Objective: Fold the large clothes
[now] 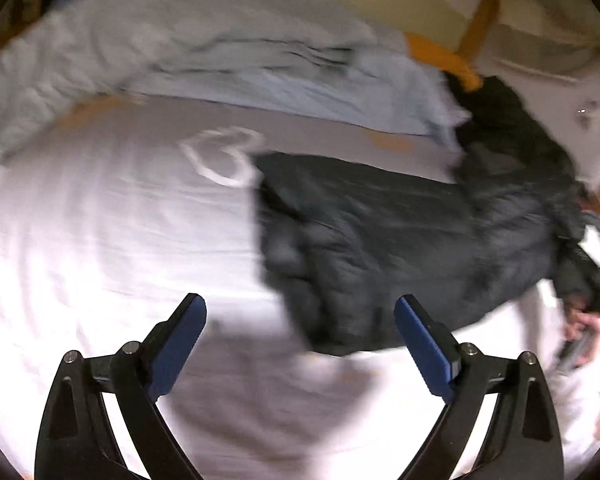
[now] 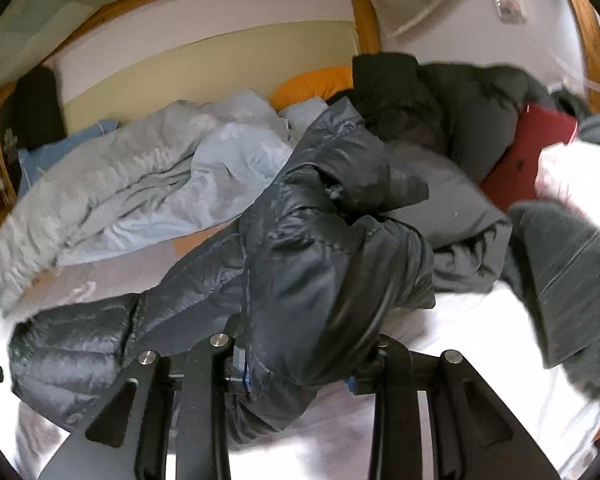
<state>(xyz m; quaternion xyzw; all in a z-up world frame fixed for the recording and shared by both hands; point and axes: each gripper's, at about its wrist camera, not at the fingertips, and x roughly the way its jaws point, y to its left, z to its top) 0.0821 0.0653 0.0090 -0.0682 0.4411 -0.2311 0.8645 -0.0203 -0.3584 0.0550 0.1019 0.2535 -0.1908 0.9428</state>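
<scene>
A black puffer jacket (image 1: 400, 240) lies spread on the white bed sheet (image 1: 100, 260), its near corner reaching between my left gripper's blue pads (image 1: 180, 344). My left gripper (image 1: 300, 302) hangs open above the sheet, and nothing is pressed between its jaws. In the right wrist view the same jacket (image 2: 312, 248) is bunched up and lifted off the bed. It drapes over my right gripper (image 2: 300, 364), which is shut on its fabric. The right fingertips are hidden under the cloth.
A crumpled light-blue duvet (image 2: 140, 184) lies along the far side of the bed, with an orange pillow (image 2: 312, 84) behind it. A heap of dark grey clothes (image 2: 460, 128) and a flat red device (image 2: 528, 160) sit at the right. A grey sleeve (image 2: 572, 272) crosses the right edge.
</scene>
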